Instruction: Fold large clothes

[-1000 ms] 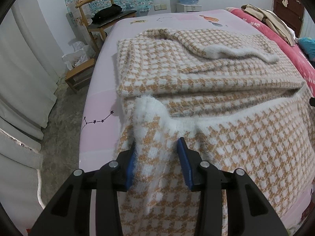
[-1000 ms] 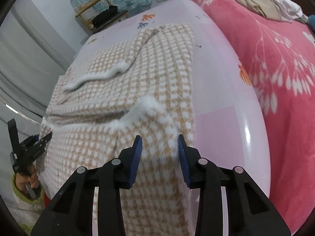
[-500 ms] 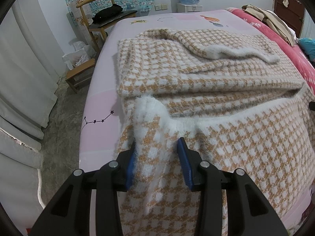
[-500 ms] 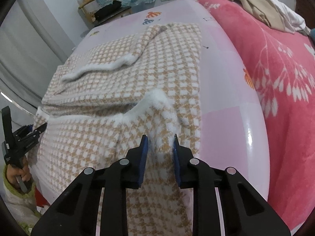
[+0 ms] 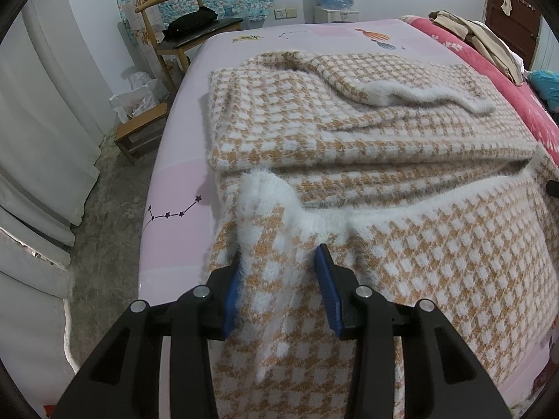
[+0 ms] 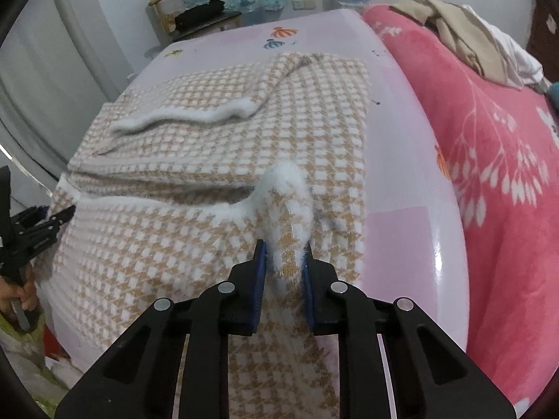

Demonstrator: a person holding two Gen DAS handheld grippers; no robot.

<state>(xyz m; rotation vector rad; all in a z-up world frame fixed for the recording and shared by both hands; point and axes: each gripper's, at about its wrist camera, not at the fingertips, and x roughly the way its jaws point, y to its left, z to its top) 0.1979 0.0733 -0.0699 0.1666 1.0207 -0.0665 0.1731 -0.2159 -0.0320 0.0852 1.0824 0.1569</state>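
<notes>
- Two hem corners of the houndstooth knit garment [image 5: 367,146], half-folded on the pink bed [image 6: 412,181], are pinched up.
- Left claw [image 5: 277,262] grips its corner, unchanged; right claw [image 6: 283,255] has just been closing, now clamping the bunched corner.
- Lift both evenly, carrying the hem forward.

Left gripper [image 5: 279,276]: matte black plastic linkage arms with round silver screw heads and two flat blue finger pads [image 5: 326,289]. Right gripper [image 6: 283,265]: identical build. Person's hand [image 6: 24,300] emerges from a fuzzy green-and-white sleeve [image 6: 21,345]
</notes>
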